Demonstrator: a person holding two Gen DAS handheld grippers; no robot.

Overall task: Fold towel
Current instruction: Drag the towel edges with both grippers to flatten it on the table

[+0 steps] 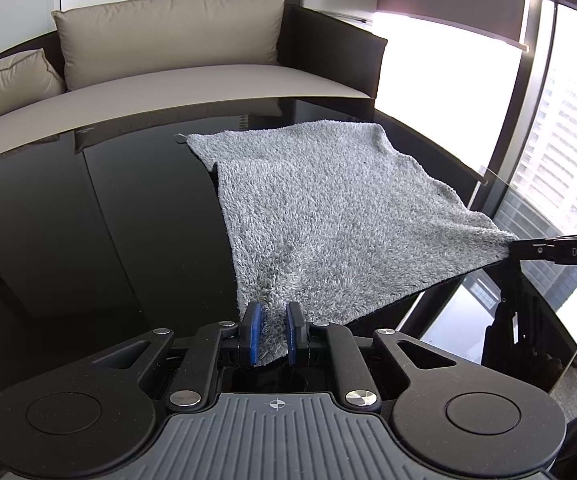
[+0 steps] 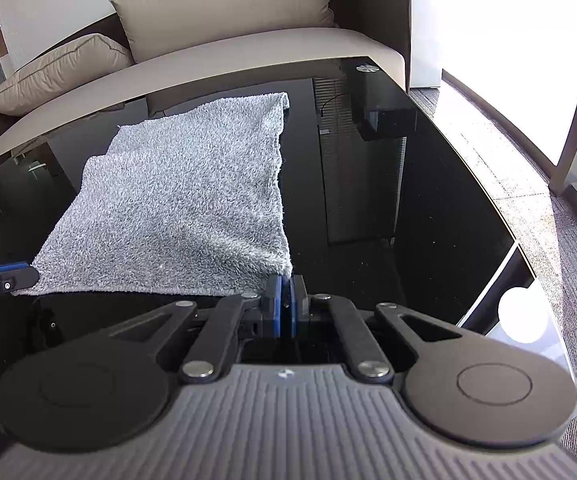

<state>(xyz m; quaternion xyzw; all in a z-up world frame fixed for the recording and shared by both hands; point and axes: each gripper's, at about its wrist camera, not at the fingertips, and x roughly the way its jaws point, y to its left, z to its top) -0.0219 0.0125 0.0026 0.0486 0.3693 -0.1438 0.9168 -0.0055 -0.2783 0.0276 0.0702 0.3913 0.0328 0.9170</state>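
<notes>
A grey fluffy towel [image 1: 328, 208] is stretched over a glossy black table [image 1: 108, 208]. Its far part lies on the table and its near edge is lifted. My left gripper [image 1: 274, 320] is shut on the towel's near left corner, with cloth bunched between its blue pads. My right gripper [image 2: 286, 292] is shut on the near right corner of the towel [image 2: 176, 200]. In the left wrist view the right gripper [image 1: 520, 249] reaches in from the right and pinches its corner. The left gripper [image 2: 16, 274] shows at the left edge of the right wrist view.
A beige sofa [image 1: 192, 80] with cushions stands just beyond the table's far edge. Tall bright windows [image 1: 568, 140] run along the right. The table's right edge [image 2: 488, 200] drops to a grey carpet [image 2: 548, 248]. A round metal fitting [image 2: 367, 68] sits at the far right table corner.
</notes>
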